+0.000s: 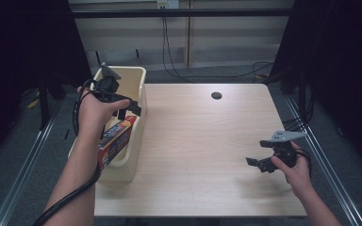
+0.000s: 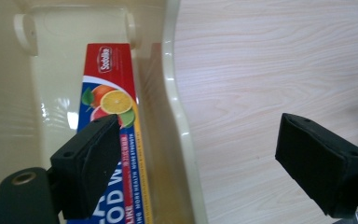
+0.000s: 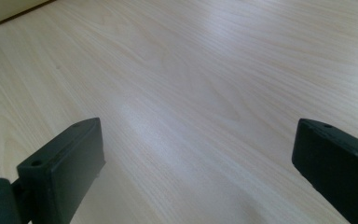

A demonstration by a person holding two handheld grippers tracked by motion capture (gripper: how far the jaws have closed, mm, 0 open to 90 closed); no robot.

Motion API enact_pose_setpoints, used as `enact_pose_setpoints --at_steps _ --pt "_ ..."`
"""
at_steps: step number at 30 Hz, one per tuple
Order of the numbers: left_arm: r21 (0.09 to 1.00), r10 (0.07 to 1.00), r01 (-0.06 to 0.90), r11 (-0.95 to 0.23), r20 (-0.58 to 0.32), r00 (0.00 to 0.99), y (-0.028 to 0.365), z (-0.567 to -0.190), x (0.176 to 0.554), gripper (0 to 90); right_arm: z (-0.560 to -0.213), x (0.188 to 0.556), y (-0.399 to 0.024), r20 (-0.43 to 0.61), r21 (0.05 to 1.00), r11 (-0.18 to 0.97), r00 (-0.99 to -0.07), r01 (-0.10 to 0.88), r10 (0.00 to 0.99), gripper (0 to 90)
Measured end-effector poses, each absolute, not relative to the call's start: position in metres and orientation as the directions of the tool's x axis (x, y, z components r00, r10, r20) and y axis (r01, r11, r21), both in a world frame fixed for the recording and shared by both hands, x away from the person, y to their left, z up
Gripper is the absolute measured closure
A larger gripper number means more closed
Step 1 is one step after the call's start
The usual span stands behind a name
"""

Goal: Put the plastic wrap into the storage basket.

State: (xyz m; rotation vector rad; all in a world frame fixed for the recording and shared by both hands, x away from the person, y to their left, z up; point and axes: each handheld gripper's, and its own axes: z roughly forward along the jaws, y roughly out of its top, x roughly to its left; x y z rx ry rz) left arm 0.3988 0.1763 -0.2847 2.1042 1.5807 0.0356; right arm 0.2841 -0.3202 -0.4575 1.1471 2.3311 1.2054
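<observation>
1. The left hand is raised over the cream bin at the table's left edge, with the forearm running up from the bottom of the high view and the wrist bent so the gripper tips forward and down.
2. The left gripper hangs above the bin's right wall. Its jaws stand apart with nothing between them; in the left gripper view one pad sits over the box and the other over the bare tabletop beyond the bin's rim.
3. The box, red and blue with fruit printed on it, lies inside the bin, leaning lengthwise along the bin's right wall. In the left gripper view its red end points toward the bin's far end wall.
4. The right hand rests low near the table's right edge, well apart from the bin, its forearm coming in from the lower right corner.
5. The right gripper points leftward across the table toward the bin's side, jaws wide apart and empty; the right gripper view shows plain wood between the pads.
</observation>
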Motion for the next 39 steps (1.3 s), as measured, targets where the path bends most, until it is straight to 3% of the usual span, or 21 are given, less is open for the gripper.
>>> enact_pose_setpoints --at_steps 19,39 --pt "0.427 0.834 0.846 -0.321 -0.296 0.466 0.126 -0.286 0.393 13.1 -0.457 0.284 -0.32 0.112 0.781 0.338 -0.65 0.526 0.752 2.2" --pt "0.435 0.781 0.815 -0.383 -0.319 0.537 0.091 -0.31 0.385 12.8 -0.458 0.283 -0.318 0.107 0.777 0.348 -0.656 0.524 0.747 2.2"
